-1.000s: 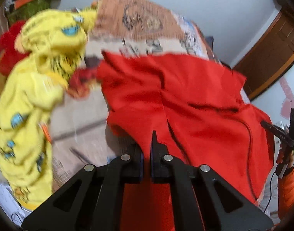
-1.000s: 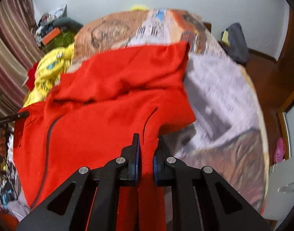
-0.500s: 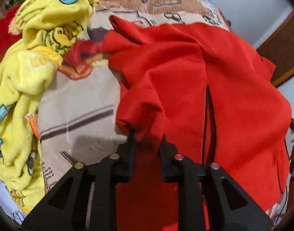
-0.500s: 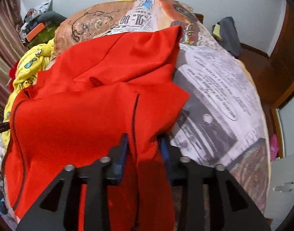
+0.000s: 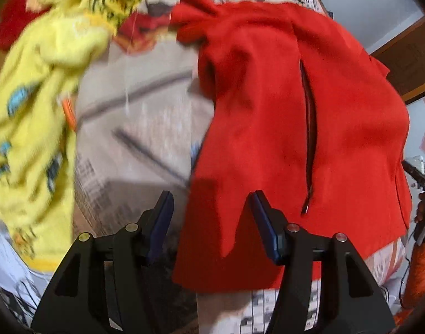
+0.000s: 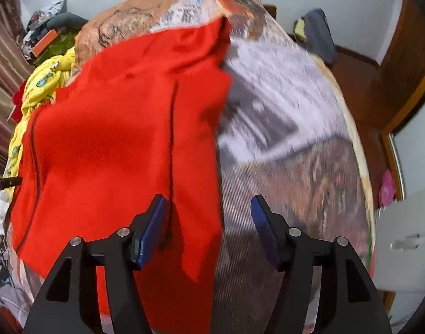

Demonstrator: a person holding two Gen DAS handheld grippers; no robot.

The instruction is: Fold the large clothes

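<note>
Both the left tongs [image 5: 211, 211] and the right tongs [image 6: 209, 214] stand wide apart, gripping nothing, each with a near corner of the red garment [image 5: 282, 111] lying between its pads. The garment lies spread on the bed [image 6: 282, 139], beside a yellow garment [image 5: 31, 97]. The next fold will likely go best if both near corners are pinched evenly and lifted together, keeping edges aligned.

One red garment [image 5: 282, 117] lies on one bed with a printed cover [image 6: 290, 128], and one yellow patterned garment [image 5: 37, 105] is heaped beside it. Two grippers show, the left gripper [image 5: 211, 203] and the right gripper [image 6: 209, 206], each with two blue-padded jaws spread apart. One dark bundle [image 6: 315, 33] sits beyond the bed.
</note>
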